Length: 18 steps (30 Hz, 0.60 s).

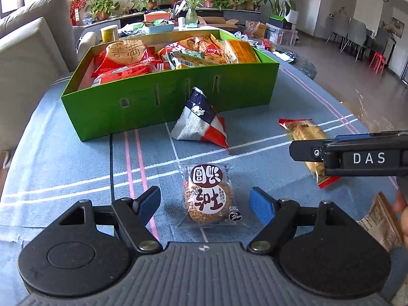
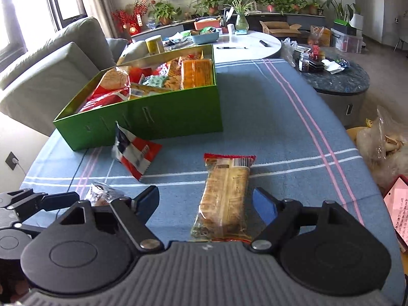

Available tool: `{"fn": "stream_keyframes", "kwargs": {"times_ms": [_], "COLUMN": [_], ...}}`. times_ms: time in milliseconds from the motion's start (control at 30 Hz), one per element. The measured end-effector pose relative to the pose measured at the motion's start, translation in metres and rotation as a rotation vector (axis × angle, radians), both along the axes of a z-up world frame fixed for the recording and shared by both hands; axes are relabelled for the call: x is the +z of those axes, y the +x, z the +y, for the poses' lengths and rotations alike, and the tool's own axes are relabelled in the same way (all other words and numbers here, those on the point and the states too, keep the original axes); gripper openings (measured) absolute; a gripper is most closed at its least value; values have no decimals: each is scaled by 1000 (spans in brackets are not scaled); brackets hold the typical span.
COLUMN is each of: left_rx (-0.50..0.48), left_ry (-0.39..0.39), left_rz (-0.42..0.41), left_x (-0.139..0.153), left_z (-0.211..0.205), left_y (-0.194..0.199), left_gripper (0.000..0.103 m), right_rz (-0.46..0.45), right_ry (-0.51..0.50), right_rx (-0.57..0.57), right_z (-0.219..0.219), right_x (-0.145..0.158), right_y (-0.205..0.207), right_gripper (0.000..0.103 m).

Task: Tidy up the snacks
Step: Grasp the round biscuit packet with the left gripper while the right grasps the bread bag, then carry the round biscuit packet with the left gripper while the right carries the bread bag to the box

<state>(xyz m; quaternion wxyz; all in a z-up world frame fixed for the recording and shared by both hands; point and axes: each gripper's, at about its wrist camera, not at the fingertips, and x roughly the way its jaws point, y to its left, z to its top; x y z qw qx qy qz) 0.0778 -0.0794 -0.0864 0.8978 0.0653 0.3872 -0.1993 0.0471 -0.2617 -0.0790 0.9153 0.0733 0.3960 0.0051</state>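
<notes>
Outside, three snack packets (image 1: pixel 207 196) lie before one green box (image 1: pixel 178 97); both tools (image 1: pixel 205 204) (image 2: pixel 205 204) gape, grasping nothing.

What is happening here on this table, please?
A person is sorting snacks into a green box, with a claw in each hand. The left claw is open around a round cookie pack lying on the blue cloth. The right claw is open around a long bar pack. Neither pack is gripped yet. A triangular pack lies just in front of the box, which already holds many snacks.
</notes>
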Motion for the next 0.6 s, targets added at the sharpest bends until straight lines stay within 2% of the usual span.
{"fn": "stream_keyframes", "kwargs": {"times_ms": [200,367,467,533,600], "left_rx": [21,24,14,16,21], "left_ry": [6,10,17,18,8], "left_rz": [9,-10,-20,-16,-9], "left_x": [-4,-5,-3,-2,-1], "left_z": [0,1,0,1,3], "left_y": [5,4,3,2,2], "left_gripper": [73,59,40,37,37], "right_rz": [21,32,35,29,24], "right_ry": [-11,-18,-35,-78,-50], "right_rx": [-12,-21,-15,-7,17], "right_z": [-1,-1,0,4,4], "right_x": [-9,-12,-15,-13,-11], "right_y": [2,3,3,1,-1], "right_gripper": [70,70,70,69,69]}}
